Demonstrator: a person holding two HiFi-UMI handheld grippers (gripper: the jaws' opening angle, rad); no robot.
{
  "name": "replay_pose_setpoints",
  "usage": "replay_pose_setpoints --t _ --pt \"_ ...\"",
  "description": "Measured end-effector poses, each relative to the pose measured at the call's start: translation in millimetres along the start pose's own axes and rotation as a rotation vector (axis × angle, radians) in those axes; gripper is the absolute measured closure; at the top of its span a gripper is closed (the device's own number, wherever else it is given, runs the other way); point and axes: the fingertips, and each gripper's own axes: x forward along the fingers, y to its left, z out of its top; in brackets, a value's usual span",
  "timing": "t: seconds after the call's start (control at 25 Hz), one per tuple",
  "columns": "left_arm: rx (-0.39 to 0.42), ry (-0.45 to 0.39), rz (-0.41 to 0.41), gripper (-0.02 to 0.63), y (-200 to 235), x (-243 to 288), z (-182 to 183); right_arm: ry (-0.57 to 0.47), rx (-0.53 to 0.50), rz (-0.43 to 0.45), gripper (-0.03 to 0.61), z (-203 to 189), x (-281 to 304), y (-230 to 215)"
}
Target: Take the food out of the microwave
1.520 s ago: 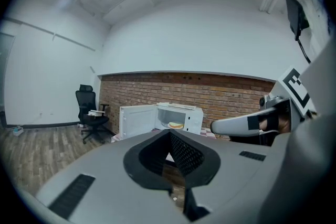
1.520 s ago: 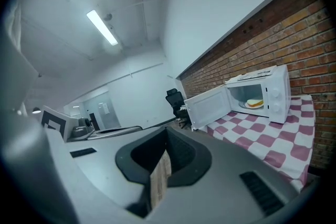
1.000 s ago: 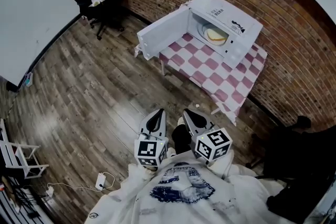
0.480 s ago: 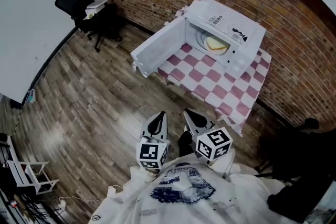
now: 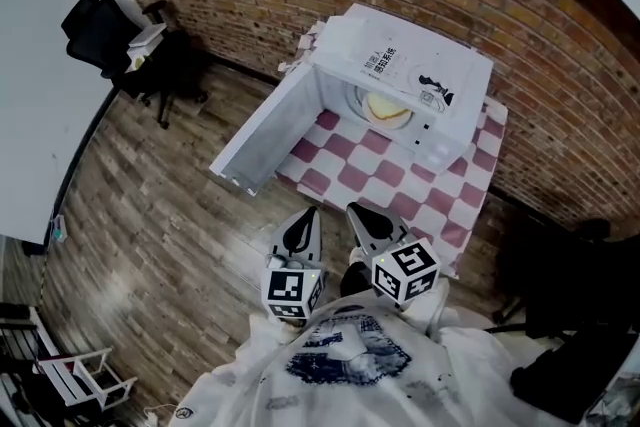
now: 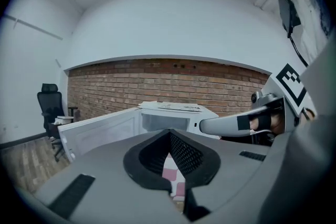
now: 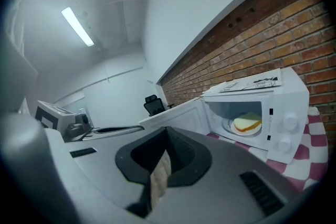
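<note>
A white microwave (image 5: pixel 405 75) stands on a table with a pink-and-white checked cloth (image 5: pixel 400 190); its door (image 5: pixel 265 135) hangs wide open to the left. Inside, pale yellow food on a white plate (image 5: pixel 385 107) rests on the turntable, seen also in the right gripper view as food (image 7: pixel 247 124). My left gripper (image 5: pixel 308 212) and right gripper (image 5: pixel 352 209) are held side by side close to my chest, both shut and empty, short of the table's near edge. The left gripper view shows the microwave (image 6: pixel 176 115) ahead, with the right gripper (image 6: pixel 203 126) alongside.
A brick wall (image 5: pixel 560 65) runs behind the table. A black office chair (image 5: pixel 105 40) stands at the far left by a white wall. Dark furniture (image 5: pixel 575 285) sits right of the table. A white rack (image 5: pixel 75 380) is at the lower left on the wooden floor (image 5: pixel 150 235).
The microwave and table have come closer and swung toward the middle of the head view as I walk up to them. Both grippers stay shut and side by side.
</note>
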Motion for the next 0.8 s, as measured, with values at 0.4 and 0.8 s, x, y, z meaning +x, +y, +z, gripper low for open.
replay_pose_setpoints --t 0.4,0.8 --pt "0.041 0.015 -0.088 0.606 -8 106 28 -0.051 0.038 -0.094 0.566 45 29 -94" --pt "0.069 0.027 -0.168 0.606 -21 157 35 -0.080 0.066 -0.180 0.566 56 30 -140"
